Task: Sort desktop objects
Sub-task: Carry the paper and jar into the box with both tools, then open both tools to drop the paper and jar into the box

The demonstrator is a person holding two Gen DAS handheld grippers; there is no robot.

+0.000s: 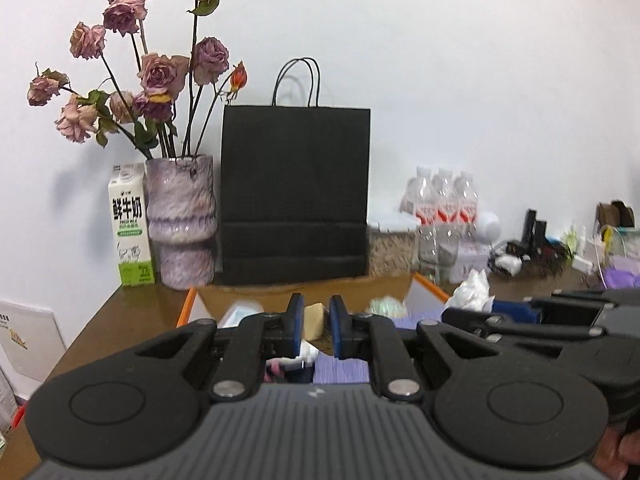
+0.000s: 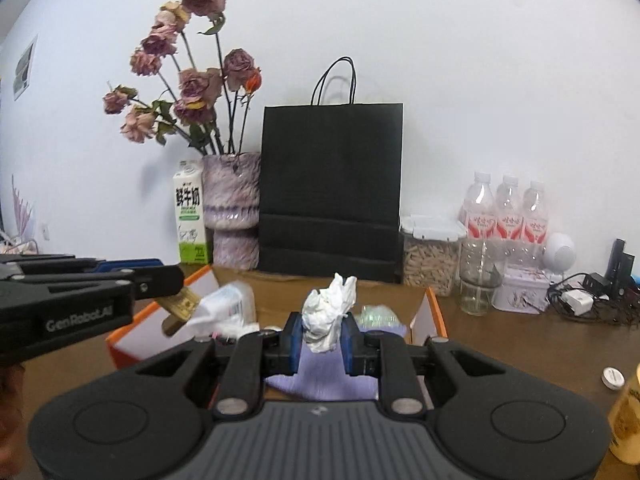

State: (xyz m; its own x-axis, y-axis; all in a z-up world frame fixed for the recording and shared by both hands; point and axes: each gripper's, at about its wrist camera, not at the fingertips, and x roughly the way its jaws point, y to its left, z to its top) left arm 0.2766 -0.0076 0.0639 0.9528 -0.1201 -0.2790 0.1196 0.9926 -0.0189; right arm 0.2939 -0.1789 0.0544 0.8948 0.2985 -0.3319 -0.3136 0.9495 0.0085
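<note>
My left gripper [image 1: 316, 314] is shut on a small tan block [image 1: 314, 322]. In the right wrist view that gripper [image 2: 176, 280] reaches in from the left, with the gold-tan block [image 2: 180, 308] hanging under its tip. My right gripper [image 2: 322, 330] is shut on a crumpled white tissue [image 2: 330, 304]. In the left wrist view it [image 1: 450, 314] comes in from the right with the tissue [image 1: 474, 292]. Both grippers hover over an open cardboard box with orange edges [image 2: 434, 308]. The box holds a purple cloth [image 2: 320, 380], a tissue pack [image 2: 228, 304] and other small items.
Behind the box stand a black paper bag [image 2: 332, 192], a purple vase of dried roses [image 2: 232, 208] and a milk carton [image 2: 190, 216]. To the right are a jar of wooden pegs [image 2: 430, 256], water bottles [image 2: 508, 212], a glass jar [image 2: 478, 280], cables [image 2: 588, 300] and a yellow can [image 2: 628, 412].
</note>
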